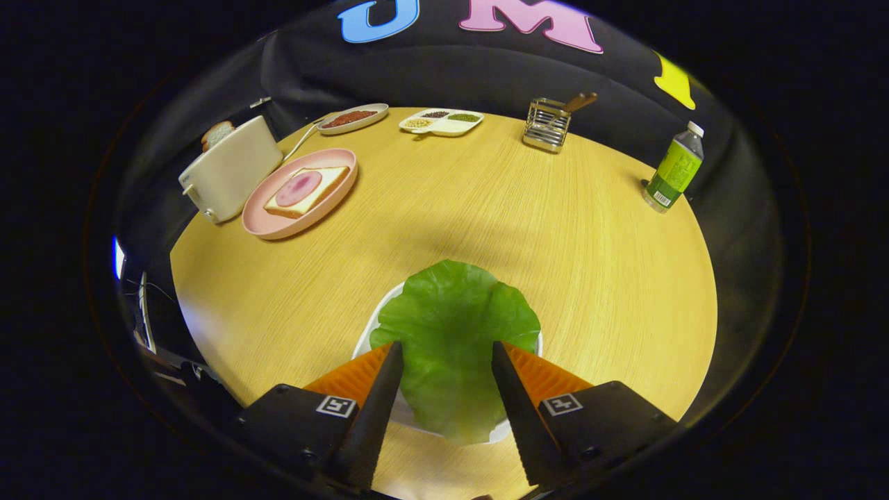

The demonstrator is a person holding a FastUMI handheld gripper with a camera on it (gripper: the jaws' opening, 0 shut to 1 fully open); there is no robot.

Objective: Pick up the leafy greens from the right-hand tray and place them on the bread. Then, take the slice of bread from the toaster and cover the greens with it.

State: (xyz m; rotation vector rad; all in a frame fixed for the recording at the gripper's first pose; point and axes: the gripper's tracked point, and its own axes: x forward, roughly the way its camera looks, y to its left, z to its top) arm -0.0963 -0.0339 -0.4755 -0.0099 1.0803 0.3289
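A flat green leaf (451, 326) lies on a small white tray (372, 332) on the round wooden table. My gripper (446, 345) hangs over it, open, with its two fingers spread wide and the leaf showing between them; I cannot tell if the tips touch it. Far ahead to the left, a pink plate (267, 219) holds a slice of bread (326, 182) topped with a pink round of ham (298, 187). Behind the plate stands a cream toaster (233, 170) with a second bread slice (217, 133) sticking out of its slot.
At the table's far edge are an oval dish of reddish bits (353, 118), a divided white dish (442, 122), and a wire holder with a wooden handle (549, 125). A green-labelled bottle (672, 173) stands at the right edge.
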